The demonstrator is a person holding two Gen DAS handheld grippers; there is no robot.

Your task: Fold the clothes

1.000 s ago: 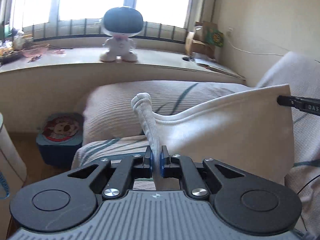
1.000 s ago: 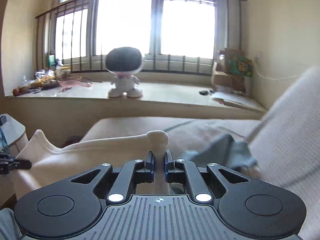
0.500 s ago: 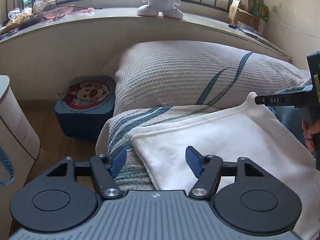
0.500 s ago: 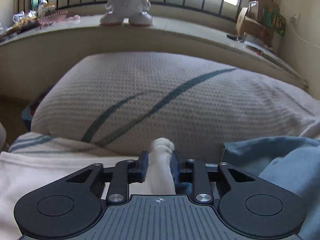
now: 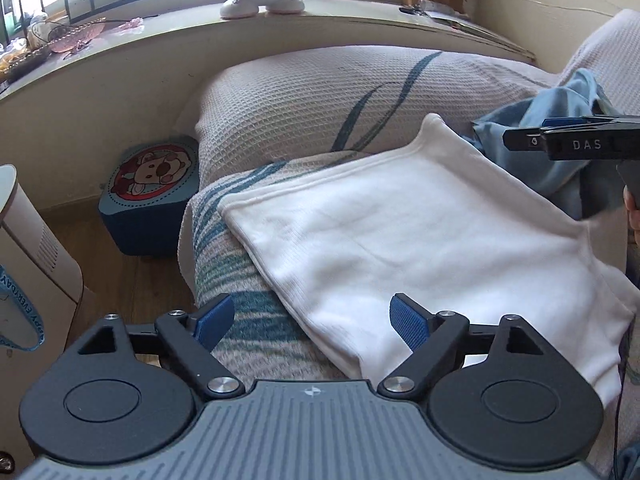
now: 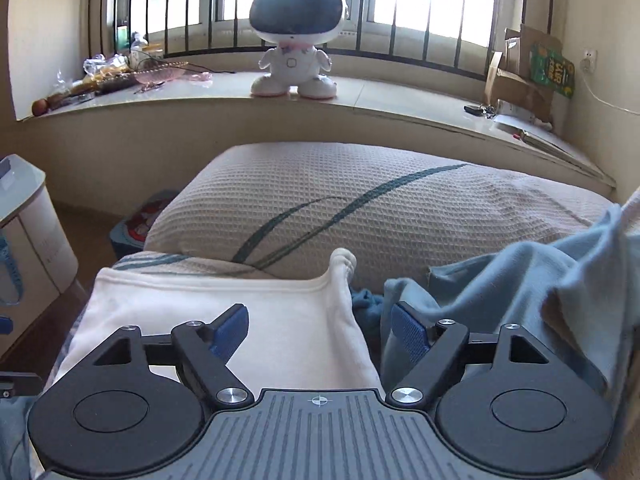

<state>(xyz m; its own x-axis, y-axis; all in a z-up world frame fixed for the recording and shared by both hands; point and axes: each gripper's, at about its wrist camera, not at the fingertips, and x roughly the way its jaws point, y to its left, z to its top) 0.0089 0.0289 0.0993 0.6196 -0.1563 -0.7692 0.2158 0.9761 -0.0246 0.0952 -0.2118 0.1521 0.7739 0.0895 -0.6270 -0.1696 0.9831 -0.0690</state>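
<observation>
A white toy robot with a large dark head [image 6: 295, 36] stands on the pale window ledge [image 6: 360, 100] in front of the barred window [image 6: 400, 4], with a clutter of small items and a pink dish [image 6: 112, 76] at the ledge's left end and an opened cardboard box [image 6: 516, 76] beside a green printed carton [image 6: 554, 66] at its right end. Below the ledge lies a waffle-textured pillow with teal stripes [image 5: 320, 96]. On the wooden floor to the left sit a blue stool with a cartoon bear on its top [image 5: 154, 172] and a white appliance [image 5: 36, 248] with a blue lanyard [image 5: 16, 312] hanging beside it.
</observation>
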